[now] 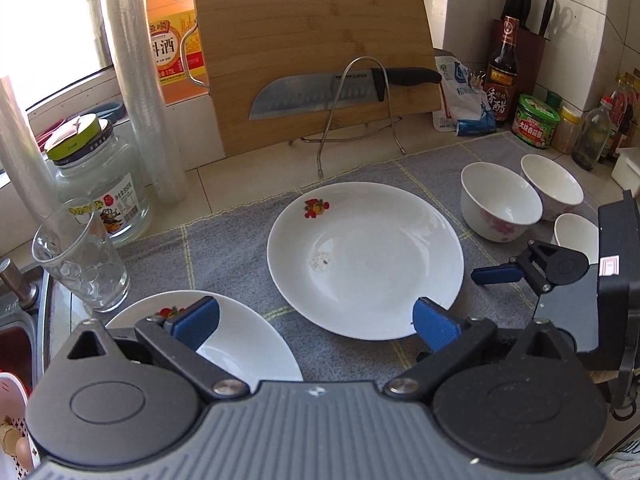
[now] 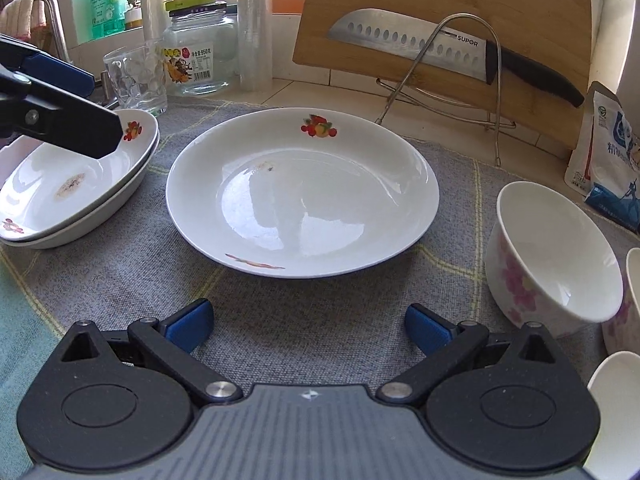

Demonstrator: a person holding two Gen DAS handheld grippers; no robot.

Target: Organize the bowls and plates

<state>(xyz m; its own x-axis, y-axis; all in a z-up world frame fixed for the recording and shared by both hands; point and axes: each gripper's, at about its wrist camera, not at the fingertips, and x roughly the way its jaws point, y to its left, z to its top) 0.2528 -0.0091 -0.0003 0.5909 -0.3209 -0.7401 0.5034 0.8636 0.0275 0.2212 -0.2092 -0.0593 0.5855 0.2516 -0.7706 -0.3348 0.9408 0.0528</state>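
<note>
Jaws on both grippers are standing wide apart and gripping nothing. With the big plate [image 2: 302, 192] as the landmark, lying flat on the grey cloth [image 2: 280, 320] at the middle of the counter, the right gripper [image 2: 306, 330] is hovering just short of its near rim, while the left gripper [image 1: 316, 326] is hanging over its left side, above the stack of two plates [image 2: 76, 184] sitting just left of it. Three bowls are waiting to the right of the big plate: the nearest bowl [image 2: 552, 256] close by, two more [image 1: 554, 188] [image 1: 576, 234] beyond. Judging by the layout, the lone plate is probably heading for the stack. Doing this well means sliding one finger under the near rim, clamping firmly, lifting level, and lowering it centred so the glass [image 2: 136, 76] beside the stack is not getting knocked.
</note>
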